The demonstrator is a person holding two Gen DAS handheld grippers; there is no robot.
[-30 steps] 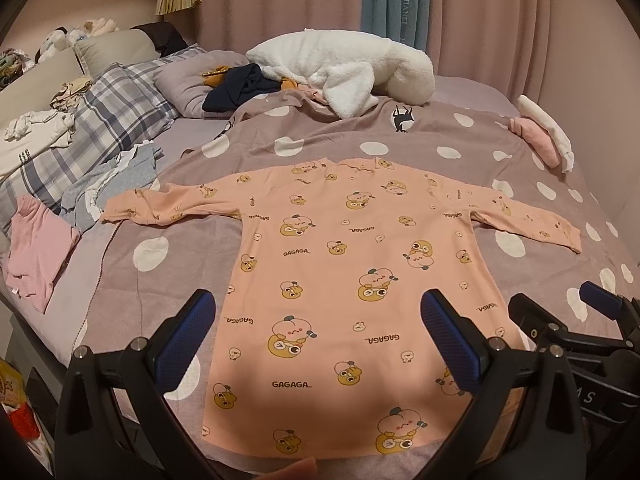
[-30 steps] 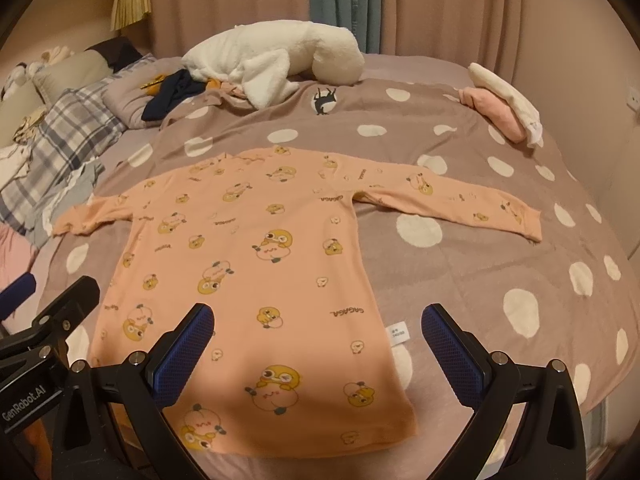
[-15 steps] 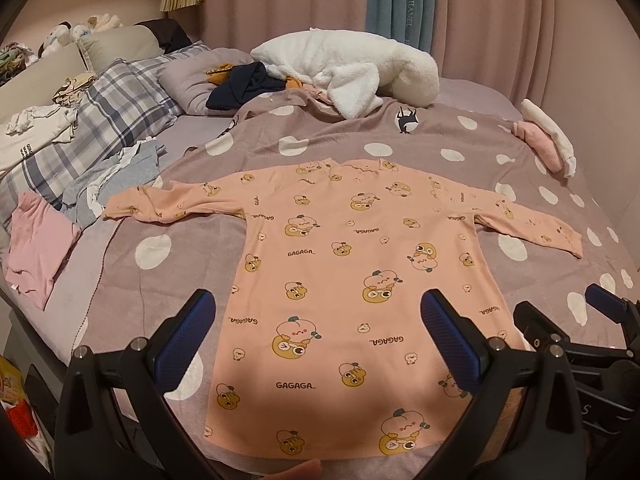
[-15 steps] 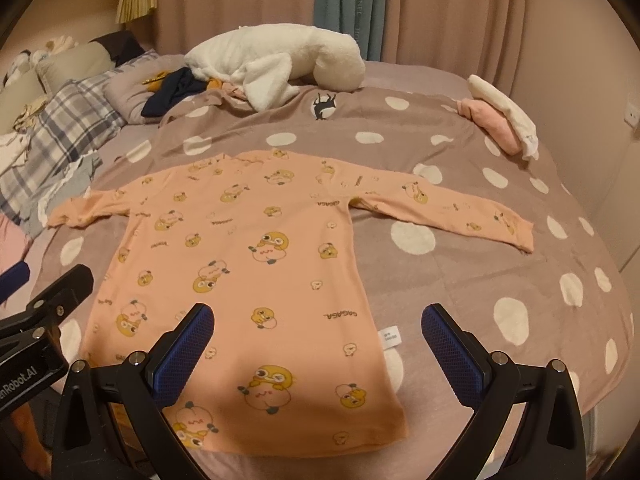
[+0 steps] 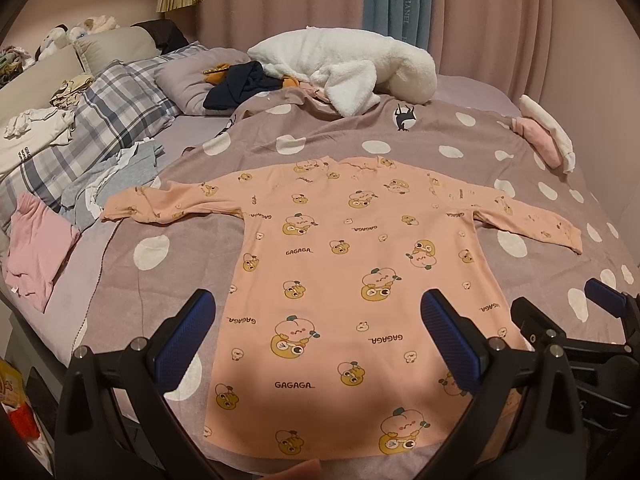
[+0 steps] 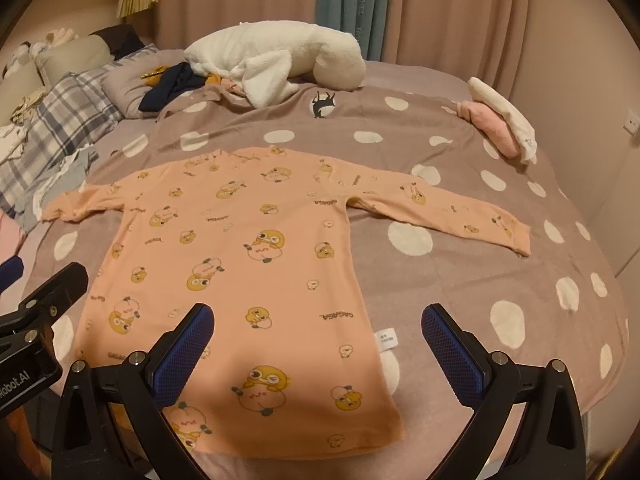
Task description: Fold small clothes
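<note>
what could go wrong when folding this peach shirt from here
1. The peach shirt lies flat on a soft polka-dot blanket; a tool pinching down may catch the blanket along with the shirt.
2. The shirt's hem sits near the bed edge, so a tug towards the person might slide it off.
3. Left tool and right tool hover open close together; reaching for the sleeves could make them bump.

Shirt hem (image 5: 320,454) partly behind the left gripper (image 5: 318,330); side label (image 6: 385,338) print unreadably small.
</note>
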